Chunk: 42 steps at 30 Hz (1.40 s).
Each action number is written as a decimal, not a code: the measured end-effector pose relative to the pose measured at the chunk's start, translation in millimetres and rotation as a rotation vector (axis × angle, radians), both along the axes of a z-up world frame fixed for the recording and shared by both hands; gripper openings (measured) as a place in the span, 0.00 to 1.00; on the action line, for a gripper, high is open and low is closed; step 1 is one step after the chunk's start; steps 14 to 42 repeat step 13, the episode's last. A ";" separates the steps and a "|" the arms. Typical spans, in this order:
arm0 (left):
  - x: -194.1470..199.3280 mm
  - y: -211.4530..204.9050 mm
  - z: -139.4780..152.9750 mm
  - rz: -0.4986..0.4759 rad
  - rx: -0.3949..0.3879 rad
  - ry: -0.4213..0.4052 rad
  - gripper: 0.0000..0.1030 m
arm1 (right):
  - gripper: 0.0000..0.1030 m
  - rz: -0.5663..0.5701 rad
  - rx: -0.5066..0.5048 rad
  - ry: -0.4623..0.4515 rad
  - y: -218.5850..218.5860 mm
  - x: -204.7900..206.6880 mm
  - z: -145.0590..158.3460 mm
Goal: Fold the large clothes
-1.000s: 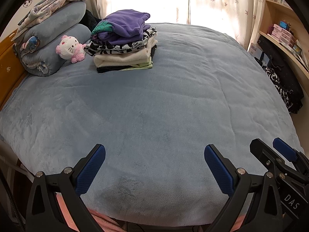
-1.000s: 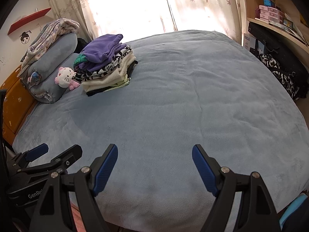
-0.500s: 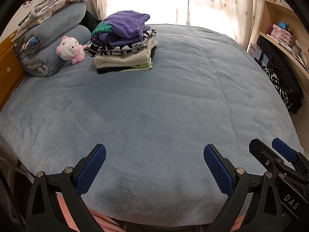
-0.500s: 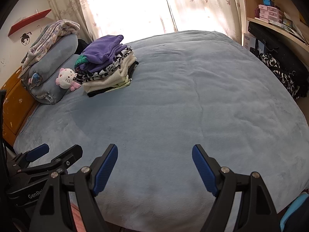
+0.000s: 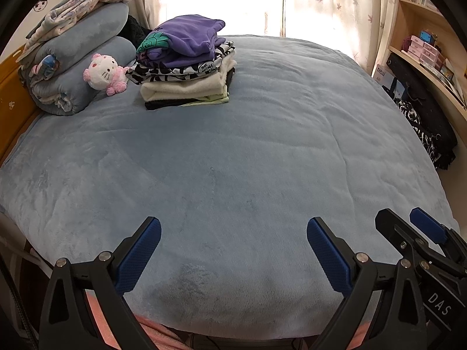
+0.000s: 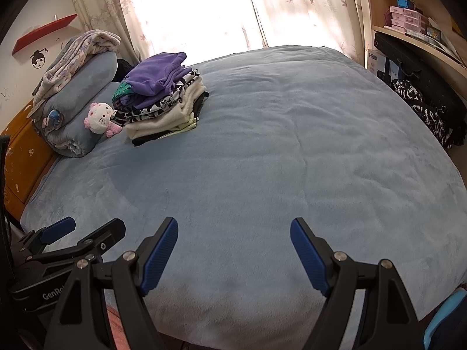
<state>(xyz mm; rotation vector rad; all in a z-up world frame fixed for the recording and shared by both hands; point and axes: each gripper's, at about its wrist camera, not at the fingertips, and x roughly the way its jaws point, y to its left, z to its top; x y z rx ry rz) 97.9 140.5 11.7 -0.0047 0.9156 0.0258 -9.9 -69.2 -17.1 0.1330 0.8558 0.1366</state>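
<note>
A stack of folded clothes (image 5: 186, 70) with a purple garment on top sits at the far left of the blue bed cover (image 5: 248, 151); it also shows in the right wrist view (image 6: 163, 99). My left gripper (image 5: 233, 250) is open and empty above the bed's near edge. My right gripper (image 6: 233, 250) is open and empty beside it, and shows at the right of the left wrist view (image 5: 408, 227). The left gripper shows at the lower left of the right wrist view (image 6: 84, 230). No loose garment lies in front of the grippers.
Rolled grey-blue blankets (image 5: 78, 67) and a pink and white plush toy (image 5: 105, 73) lie by the wooden headboard (image 5: 11, 102). A curtained window (image 5: 221, 0) is behind. Shelves (image 5: 429, 55) and dark bags (image 5: 423, 122) stand right of the bed.
Both grippers have drifted very slightly; the views are almost the same. Both stay open and empty.
</note>
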 end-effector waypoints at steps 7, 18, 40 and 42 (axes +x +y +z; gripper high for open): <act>-1.1 -0.2 -2.0 0.000 0.006 -0.001 0.96 | 0.77 0.000 0.001 0.000 0.2 -0.7 -0.7; -3.2 0.4 -2.6 0.000 0.014 0.005 0.96 | 0.77 -0.003 -0.001 0.003 2.1 -1.8 0.0; -3.2 0.4 -2.6 0.000 0.014 0.005 0.96 | 0.77 -0.003 -0.001 0.003 2.1 -1.8 0.0; -3.2 0.4 -2.6 0.000 0.014 0.005 0.96 | 0.77 -0.003 -0.001 0.003 2.1 -1.8 0.0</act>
